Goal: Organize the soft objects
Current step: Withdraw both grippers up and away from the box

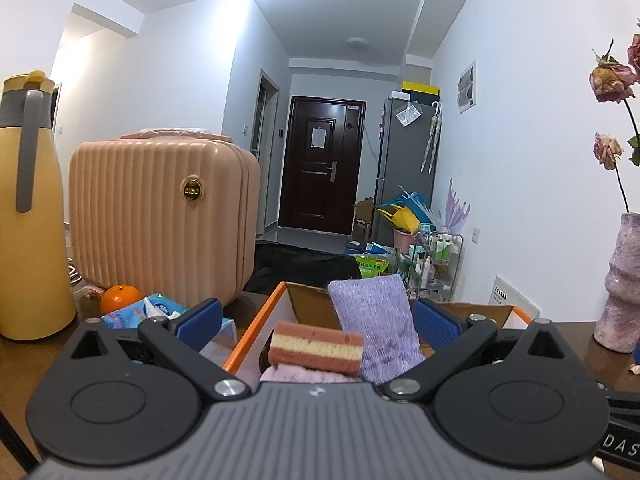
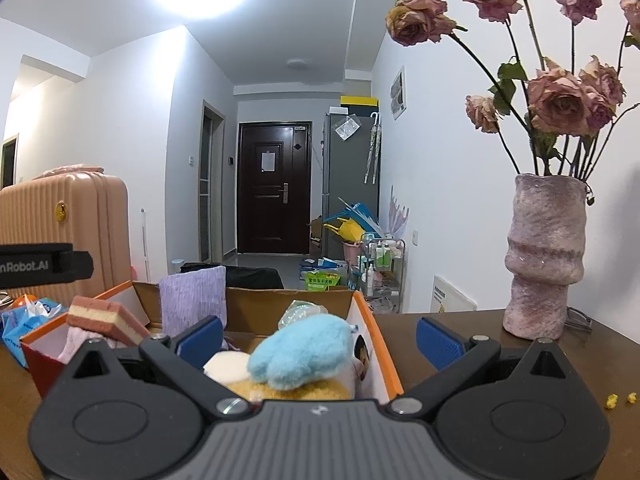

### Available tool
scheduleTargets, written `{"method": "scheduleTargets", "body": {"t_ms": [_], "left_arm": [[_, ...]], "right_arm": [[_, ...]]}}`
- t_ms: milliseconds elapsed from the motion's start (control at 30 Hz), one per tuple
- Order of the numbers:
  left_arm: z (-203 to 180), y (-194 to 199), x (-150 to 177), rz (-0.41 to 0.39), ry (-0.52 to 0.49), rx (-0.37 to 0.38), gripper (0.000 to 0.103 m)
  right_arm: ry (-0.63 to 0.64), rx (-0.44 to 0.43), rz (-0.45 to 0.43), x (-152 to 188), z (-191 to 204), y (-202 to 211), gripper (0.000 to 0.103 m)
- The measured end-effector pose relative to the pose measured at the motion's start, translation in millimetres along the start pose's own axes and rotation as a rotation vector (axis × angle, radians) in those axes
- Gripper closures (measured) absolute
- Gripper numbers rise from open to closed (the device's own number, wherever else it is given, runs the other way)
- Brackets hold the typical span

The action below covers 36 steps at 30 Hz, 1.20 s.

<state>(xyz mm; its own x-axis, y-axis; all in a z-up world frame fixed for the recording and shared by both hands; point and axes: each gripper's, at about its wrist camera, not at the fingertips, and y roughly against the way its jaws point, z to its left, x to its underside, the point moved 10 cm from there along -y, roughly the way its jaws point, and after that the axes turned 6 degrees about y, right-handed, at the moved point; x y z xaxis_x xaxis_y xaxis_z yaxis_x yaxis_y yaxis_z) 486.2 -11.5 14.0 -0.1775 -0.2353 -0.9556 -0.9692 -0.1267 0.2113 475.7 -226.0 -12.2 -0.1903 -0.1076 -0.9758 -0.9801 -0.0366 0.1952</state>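
An orange-rimmed cardboard box (image 1: 256, 320) (image 2: 380, 344) stands on the brown table. In it are a pink-and-cream layered sponge (image 1: 316, 346) (image 2: 106, 320), a purple cloth (image 1: 374, 320) (image 2: 192, 300) standing upright, and a pale pink cloth (image 1: 296, 374). The right wrist view also shows a light blue plush (image 2: 304, 352) on a cream and yellow plush (image 2: 228, 366) at the box's right end. My left gripper (image 1: 316, 322) is open and empty just before the sponge. My right gripper (image 2: 320, 338) is open and empty around the blue plush.
A pink ribbed suitcase (image 1: 160, 216), a yellow thermos jug (image 1: 28, 208), an orange (image 1: 120, 298) and a blue tissue pack (image 1: 156, 312) stand left of the box. A pink vase (image 2: 544, 260) of dried roses stands to the right. Yellow crumbs (image 2: 618, 400) lie on the table.
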Motion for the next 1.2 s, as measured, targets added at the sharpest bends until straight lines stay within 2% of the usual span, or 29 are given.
{"method": "scheduleTargets", "body": {"t_ms": [1200], "left_arm": [[32,90,27,0.05,-0.049,0.001,0.0]], "right_arm": [[0.009,-0.004,0.032,24,1,89,0.0]]}}
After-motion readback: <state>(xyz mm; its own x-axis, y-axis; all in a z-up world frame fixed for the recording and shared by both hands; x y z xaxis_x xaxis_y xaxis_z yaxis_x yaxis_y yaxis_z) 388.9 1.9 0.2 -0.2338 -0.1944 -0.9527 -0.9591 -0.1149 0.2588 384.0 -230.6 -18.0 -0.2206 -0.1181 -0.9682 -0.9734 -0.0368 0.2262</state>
